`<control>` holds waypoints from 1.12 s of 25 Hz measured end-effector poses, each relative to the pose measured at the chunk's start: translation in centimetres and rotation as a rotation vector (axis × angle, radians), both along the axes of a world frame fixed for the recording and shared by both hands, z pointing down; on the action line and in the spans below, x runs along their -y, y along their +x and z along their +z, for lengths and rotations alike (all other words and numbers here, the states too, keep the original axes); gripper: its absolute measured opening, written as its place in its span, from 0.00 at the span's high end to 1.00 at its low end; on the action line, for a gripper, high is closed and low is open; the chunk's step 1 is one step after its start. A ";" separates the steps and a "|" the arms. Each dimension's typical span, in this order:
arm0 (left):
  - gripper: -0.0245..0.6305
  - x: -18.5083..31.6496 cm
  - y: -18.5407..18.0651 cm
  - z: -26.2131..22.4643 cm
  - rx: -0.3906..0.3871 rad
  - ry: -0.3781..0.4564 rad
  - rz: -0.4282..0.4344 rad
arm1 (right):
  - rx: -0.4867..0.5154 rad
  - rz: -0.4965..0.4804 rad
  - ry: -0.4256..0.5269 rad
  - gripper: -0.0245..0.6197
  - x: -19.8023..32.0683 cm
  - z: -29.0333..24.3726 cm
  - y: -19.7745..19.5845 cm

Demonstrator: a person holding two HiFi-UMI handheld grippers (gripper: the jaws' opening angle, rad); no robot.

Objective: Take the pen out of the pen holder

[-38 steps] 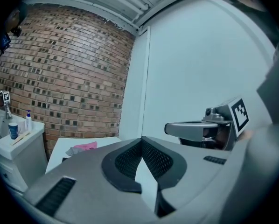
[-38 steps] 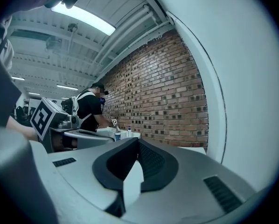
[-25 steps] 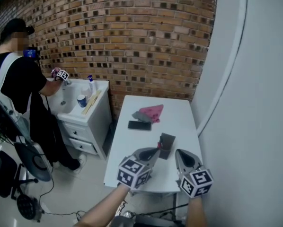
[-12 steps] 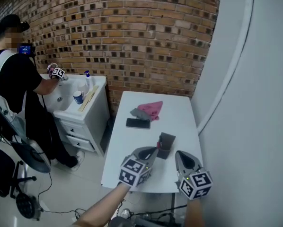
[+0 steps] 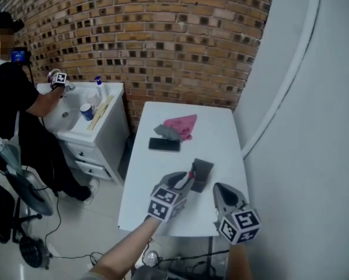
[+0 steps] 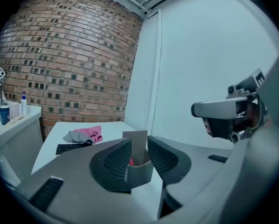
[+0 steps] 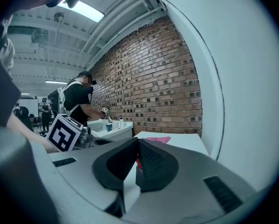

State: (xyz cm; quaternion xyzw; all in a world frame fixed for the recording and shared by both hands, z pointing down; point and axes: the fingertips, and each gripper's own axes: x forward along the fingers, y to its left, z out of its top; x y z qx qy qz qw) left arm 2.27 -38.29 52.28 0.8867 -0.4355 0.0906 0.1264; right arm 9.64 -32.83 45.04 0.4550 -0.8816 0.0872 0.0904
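A dark grey pen holder (image 5: pixel 202 174) stands on the white table (image 5: pixel 218 130), near its front. A red pen (image 6: pixel 131 161) shows inside the holder (image 6: pixel 138 164). My left gripper (image 5: pixel 188 181) is at the holder's left side. Its jaws have just been opening, and in the left gripper view (image 6: pixel 139 146) they stand open on either side of the holder, with a gap to each pad. My right gripper (image 5: pixel 219 188) hovers to the right of the holder, tips together and holding nothing. In the right gripper view (image 7: pixel 138 143) a bit of red shows past its pads.
Farther back on the table lie a black phone (image 5: pixel 164 144), a grey cloth (image 5: pixel 166 132) and a pink cloth (image 5: pixel 183 124). A white wall (image 5: pixel 303 133) bounds the table's right side. At the left a person (image 5: pixel 11 98) works at a white sink cabinet (image 5: pixel 98 134).
Both grippers have sunk and moved closer to the pen holder. The left jaws, shut before, now stand open around the holder.
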 end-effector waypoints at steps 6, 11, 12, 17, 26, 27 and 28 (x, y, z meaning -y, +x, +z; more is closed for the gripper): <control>0.76 2.6 0.4 3.1 0.007 -0.059 -0.016 | -0.007 -0.004 -0.031 0.98 1.4 1.1 0.4; 0.76 3.9 0.8 4.6 0.027 -0.085 -0.015 | -0.010 -0.005 -0.051 0.98 2.5 1.7 0.7; 0.76 4.0 0.9 4.8 0.029 -0.089 -0.017 | -0.009 -0.005 -0.053 0.98 2.7 1.8 0.8; 0.76 4.1 1.1 5.7 0.044 -0.105 -0.019 | -0.008 0.001 -0.063 0.98 3.1 2.2 1.1; 0.88 4.1 1.3 5.7 0.057 -0.076 -0.019 | -0.015 0.018 -0.072 0.98 2.7 2.6 1.5; 0.88 4.1 1.3 5.7 0.057 -0.074 -0.018 | -0.016 0.022 -0.071 0.98 2.6 2.6 1.6; 0.88 4.1 1.3 5.7 0.058 -0.072 -0.018 | -0.016 0.024 -0.070 0.98 2.6 2.6 1.6</control>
